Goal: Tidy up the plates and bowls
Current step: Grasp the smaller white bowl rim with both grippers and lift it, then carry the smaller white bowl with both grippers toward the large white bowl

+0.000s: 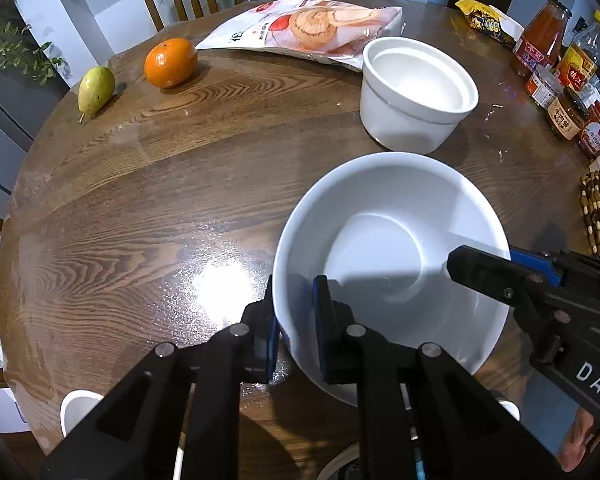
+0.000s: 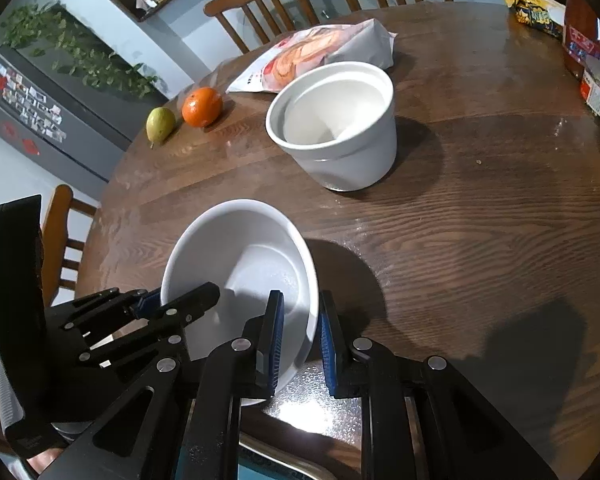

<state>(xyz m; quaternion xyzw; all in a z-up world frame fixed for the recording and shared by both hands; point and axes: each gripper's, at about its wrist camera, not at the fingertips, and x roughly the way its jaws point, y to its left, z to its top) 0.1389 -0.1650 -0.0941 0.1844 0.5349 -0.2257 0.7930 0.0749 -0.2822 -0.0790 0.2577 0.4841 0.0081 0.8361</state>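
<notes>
White bowl (image 1: 392, 248) rim clamped by left gripper (image 1: 296, 320), right gripper (image 2: 300, 336).

Both views are moderately lit from overhead, with a cool, slightly bluish cast on the walls. The light strikes the glossy wooden table (image 1: 140, 208) hard — a white patch of glare sits just left of the wide white bowl (image 1: 392, 240) in the left wrist view, and another shows between the fingers at the bottom of the right wrist view. Dark, fairly sharp shadows fall to the right of the bowl and of the deep white pot (image 2: 336, 124). Fisheye distortion bends the table edge and chairs, and the corners fade to black vignette. The centre is crisp — the rim areas are softer.
</notes>
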